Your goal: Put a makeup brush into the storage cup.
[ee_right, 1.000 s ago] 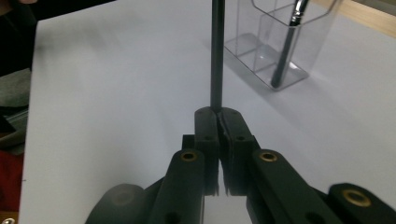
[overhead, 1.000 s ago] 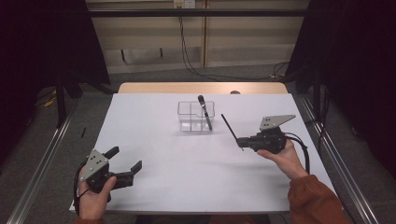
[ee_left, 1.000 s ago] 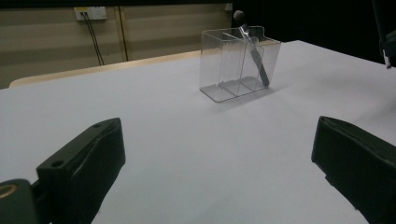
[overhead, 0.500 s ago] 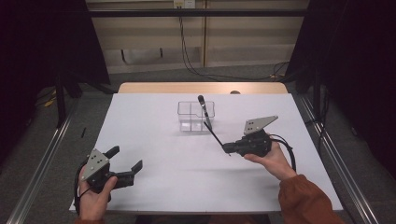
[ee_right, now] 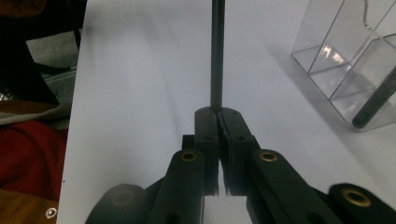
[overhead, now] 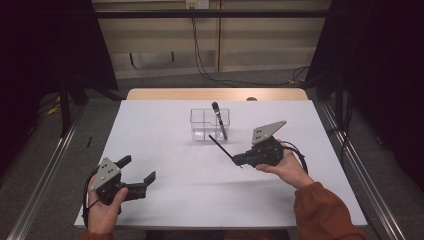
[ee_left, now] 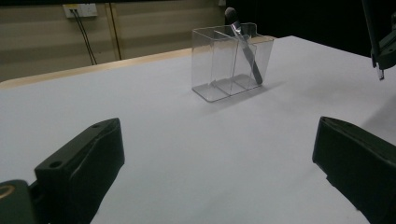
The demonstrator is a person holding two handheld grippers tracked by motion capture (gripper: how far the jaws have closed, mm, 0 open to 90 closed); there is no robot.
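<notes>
A clear divided holder [overhead: 201, 126] stands at the table's far middle with a dark-headed brush [overhead: 218, 119] leaning in its right compartment. My right gripper [overhead: 236, 160], just right of centre, is shut on a thin black stick [overhead: 222, 148] that points up-left toward the holder. In the right gripper view the jaws [ee_right: 218, 114] meet on the stick [ee_right: 216, 51], with the holder [ee_right: 345, 56] at the upper right. My left gripper [overhead: 137, 169] stands open at the near left with nothing between its jaws. From the left gripper [ee_left: 215, 158] the holder [ee_left: 229, 60] and brush [ee_left: 245, 49] lie ahead.
A white sheet [overhead: 165, 140] covers the table, with a wooden edge [overhead: 215, 94] at the far side. Metal rails [overhead: 45, 165] run along both flanks. Cables hang on the back wall. The other hand's gripper [ee_left: 384, 49] pokes in at the left gripper view's upper right.
My right gripper has moved left across the table with the black stick still in it. The left gripper has stayed put.
</notes>
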